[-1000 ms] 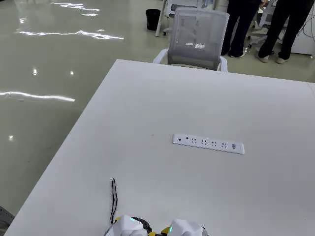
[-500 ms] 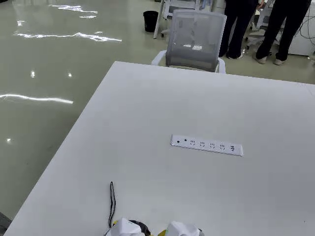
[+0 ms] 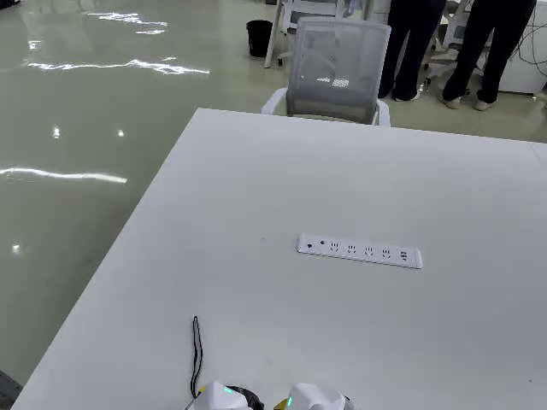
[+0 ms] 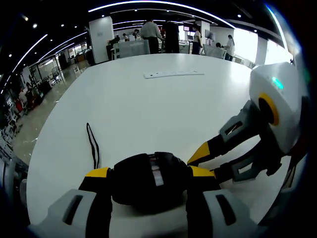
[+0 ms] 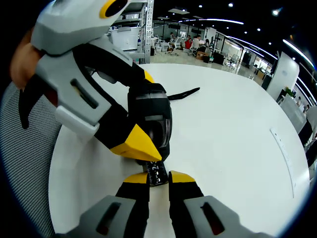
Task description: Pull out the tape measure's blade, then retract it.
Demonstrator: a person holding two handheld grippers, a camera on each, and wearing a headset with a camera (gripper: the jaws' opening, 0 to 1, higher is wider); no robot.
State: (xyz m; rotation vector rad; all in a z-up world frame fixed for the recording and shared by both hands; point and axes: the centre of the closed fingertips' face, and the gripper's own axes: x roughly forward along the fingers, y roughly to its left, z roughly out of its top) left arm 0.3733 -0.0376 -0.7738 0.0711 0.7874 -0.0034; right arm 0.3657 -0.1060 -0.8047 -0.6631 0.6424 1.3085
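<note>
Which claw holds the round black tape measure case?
The left claw clamps the round black case; the right claw pinches only the blade's black marked end.

the short piece of blade (image 5: 156, 173) showing at the tape measure (image 5: 151, 124) bears printed numerals, too small to read surely. nothing else carries legible text.

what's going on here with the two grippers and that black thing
A person is working a tape measure with two handheld grippers on a white table. The left gripper is clamped around its black case. The right gripper is pinched on the blade right at the mouth of the case. Only a short bit of blade shows, so it is barely drawn out. The wrist strap lies on the table, and a power strip sits farther back.
</note>
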